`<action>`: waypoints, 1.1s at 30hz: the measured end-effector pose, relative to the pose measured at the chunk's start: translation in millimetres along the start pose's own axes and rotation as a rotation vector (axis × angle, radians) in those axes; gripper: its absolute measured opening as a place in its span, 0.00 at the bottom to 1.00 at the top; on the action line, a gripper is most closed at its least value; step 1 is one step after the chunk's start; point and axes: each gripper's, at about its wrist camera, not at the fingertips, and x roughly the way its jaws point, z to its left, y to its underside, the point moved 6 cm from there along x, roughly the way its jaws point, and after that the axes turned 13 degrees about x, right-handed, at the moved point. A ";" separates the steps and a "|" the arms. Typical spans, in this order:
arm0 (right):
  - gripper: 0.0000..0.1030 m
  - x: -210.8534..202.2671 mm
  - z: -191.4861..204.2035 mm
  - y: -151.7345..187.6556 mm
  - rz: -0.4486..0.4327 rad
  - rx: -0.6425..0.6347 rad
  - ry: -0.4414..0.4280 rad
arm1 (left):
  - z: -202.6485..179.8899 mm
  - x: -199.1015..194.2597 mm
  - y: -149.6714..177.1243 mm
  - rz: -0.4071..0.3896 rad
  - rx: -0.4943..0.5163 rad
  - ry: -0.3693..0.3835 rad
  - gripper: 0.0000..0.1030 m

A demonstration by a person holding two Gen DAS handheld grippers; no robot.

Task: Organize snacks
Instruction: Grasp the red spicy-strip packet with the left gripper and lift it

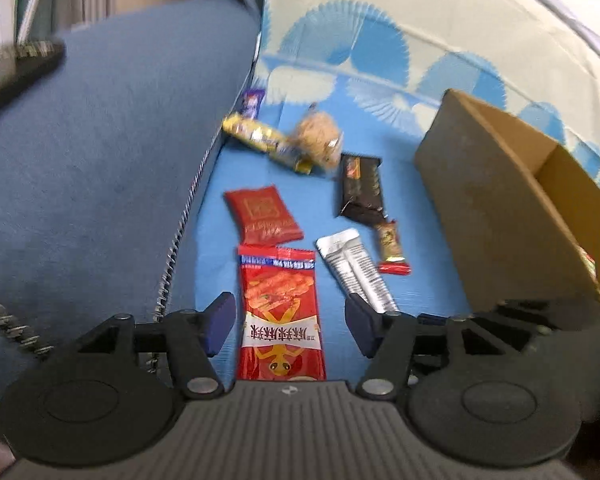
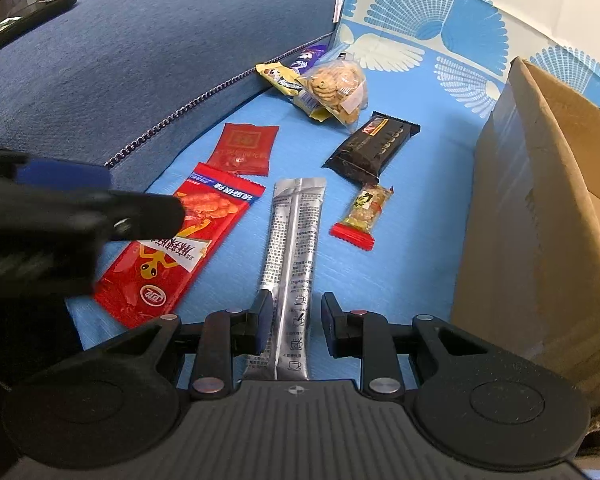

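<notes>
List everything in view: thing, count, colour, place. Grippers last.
Long red snack packet: one, red, nearest the left gripper.
Small flat red sachet: one, red, beyond it.
Silver stick sachet: one, silver, between the right gripper's fingers.
Red-ended nut bar: one, right of the stick.
Black biscuit packet: one, black.
Clear bag of biscuits: one, tan, far end.
Yellow wrapper and purple wrapper: one each, beside the cushion.
Cardboard box: one, brown, right.
Blue cushion: one, left.
Left gripper: open.
Right gripper: open.
</notes>
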 end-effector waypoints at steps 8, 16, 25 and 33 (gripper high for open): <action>0.27 2.7 1.2 -1.2 -0.010 0.004 0.002 | 7.3 27.5 6.5 0.104 -0.013 -0.031 0.71; 0.23 4.3 5.5 -1.2 -0.027 -0.030 0.014 | 7.3 33.0 9.3 0.136 -0.012 -0.021 0.71; 0.16 -0.6 -3.6 -5.5 -0.067 -0.007 0.057 | 5.3 37.4 10.0 0.149 -0.002 -0.014 0.65; 0.17 4.2 -4.3 -2.1 -0.037 0.006 0.061 | 6.1 32.9 9.0 0.123 -0.001 -0.037 0.50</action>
